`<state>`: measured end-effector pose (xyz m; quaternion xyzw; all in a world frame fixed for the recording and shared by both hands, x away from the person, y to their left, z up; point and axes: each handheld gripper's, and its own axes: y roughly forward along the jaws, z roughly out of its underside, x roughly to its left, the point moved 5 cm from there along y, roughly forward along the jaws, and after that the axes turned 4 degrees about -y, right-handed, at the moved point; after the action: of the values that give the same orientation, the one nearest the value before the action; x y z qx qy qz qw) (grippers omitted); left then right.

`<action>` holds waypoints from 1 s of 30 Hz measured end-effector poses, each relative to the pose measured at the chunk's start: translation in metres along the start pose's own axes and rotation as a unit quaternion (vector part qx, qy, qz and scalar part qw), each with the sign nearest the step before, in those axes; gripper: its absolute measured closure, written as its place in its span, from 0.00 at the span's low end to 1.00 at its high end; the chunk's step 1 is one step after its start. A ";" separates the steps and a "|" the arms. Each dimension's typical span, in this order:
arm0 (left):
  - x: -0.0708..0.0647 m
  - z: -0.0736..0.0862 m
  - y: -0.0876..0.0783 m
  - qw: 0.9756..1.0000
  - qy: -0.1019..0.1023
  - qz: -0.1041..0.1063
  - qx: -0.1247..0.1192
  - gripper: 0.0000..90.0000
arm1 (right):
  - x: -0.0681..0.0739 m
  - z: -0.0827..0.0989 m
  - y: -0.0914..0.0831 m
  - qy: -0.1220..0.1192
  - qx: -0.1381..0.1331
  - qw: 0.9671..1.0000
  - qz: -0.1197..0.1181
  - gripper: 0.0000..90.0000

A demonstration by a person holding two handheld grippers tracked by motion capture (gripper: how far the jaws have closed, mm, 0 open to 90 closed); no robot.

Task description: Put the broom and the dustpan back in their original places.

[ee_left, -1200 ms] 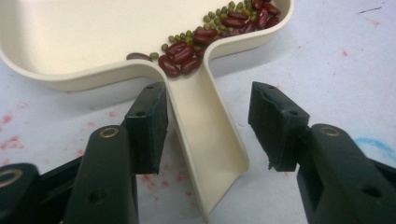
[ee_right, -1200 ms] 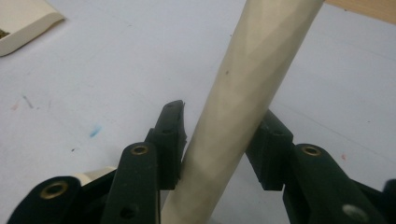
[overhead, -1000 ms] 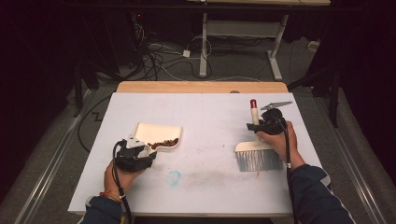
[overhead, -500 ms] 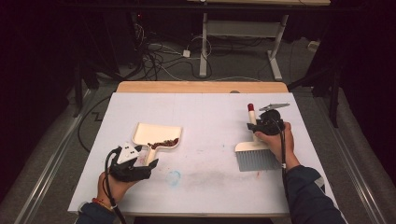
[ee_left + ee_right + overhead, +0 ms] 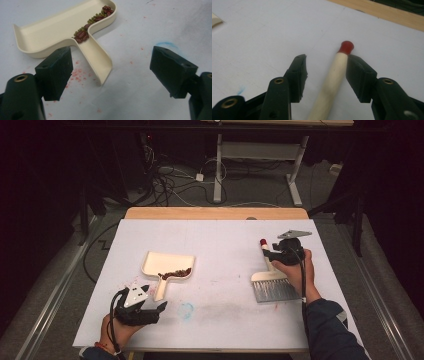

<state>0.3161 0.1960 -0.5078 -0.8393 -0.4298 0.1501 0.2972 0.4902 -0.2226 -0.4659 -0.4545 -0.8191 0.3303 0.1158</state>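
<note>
Cream dustpan (image 5: 168,265): one; brush (image 5: 272,282): one.

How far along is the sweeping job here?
Done: red and green beans sit in the cream plastic dustpan, which rests on the white table. In hand: both claws have just been opening; left claw is clear, right claw straddles the cream red-tipped brush handle, left pad off it. Left: withdrawing.

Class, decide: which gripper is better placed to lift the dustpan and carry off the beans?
Left. The left gripper, jaws just opened, sits beside the dustpan handle. The right gripper straddles the brush handle, far across the table.
</note>
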 end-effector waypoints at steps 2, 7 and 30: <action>0.000 -0.001 0.000 1.000 0.000 0.000 -0.003 0.20 | 0.001 -0.002 -0.002 -0.001 -0.008 1.000 0.004 0.54; 0.000 -0.004 -0.001 1.000 0.003 -0.005 -0.012 0.20 | 0.001 -0.007 -0.010 -0.003 -0.032 0.999 0.003 0.48; -0.005 -0.003 0.004 1.000 0.016 -0.010 -0.008 0.20 | 0.014 -0.022 -0.035 -0.020 -0.091 0.996 0.002 0.30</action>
<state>0.3173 0.1895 -0.5074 -0.8395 -0.4344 0.1304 0.2992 0.4698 -0.2140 -0.4279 -0.4582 -0.8470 0.2634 0.0563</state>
